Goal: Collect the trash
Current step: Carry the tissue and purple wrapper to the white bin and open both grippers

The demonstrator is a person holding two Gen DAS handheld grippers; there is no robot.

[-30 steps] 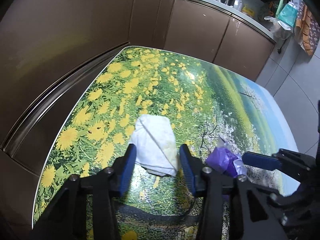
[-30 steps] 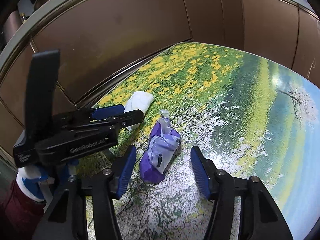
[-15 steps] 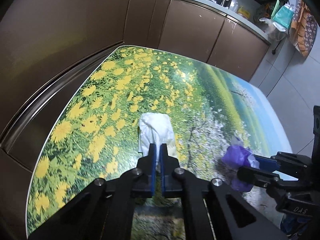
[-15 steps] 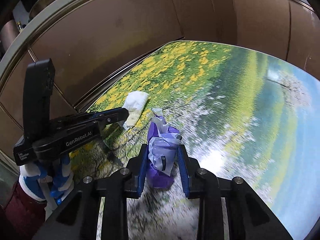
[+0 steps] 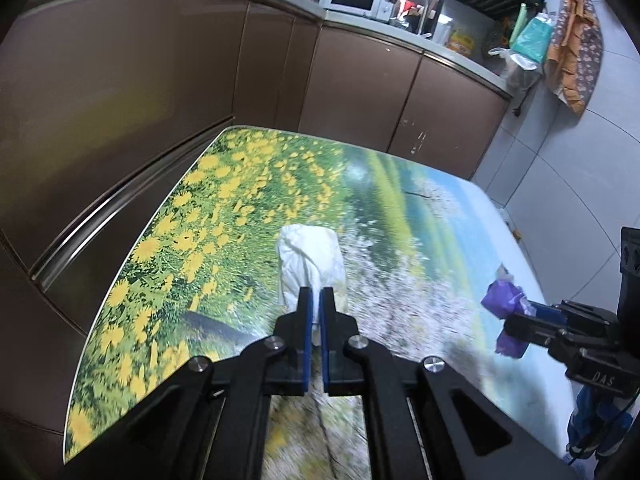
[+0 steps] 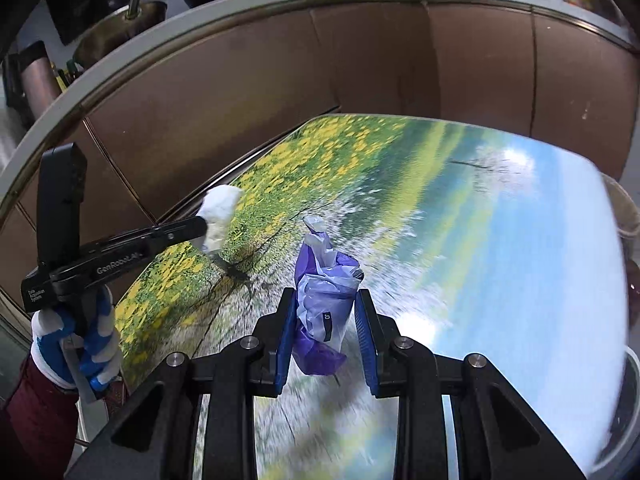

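"GenRobot.AI" runs in white along the left gripper (image 6: 208, 230)'s black arm; "DAS" marks the right gripper (image 5: 520, 312)'s body; the purple wrapper (image 6: 324, 308) shows "10".

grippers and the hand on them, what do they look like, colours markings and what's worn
Both are black plastic frames with silver bolt heads and flat blue pads. The left gripper has white "GenRobot.AI" lettering along its side, small white text near the grip, and a tall black block on top. The hand wears a blue and white glove, with a dark red sleeve below. The right gripper shows "DAS".
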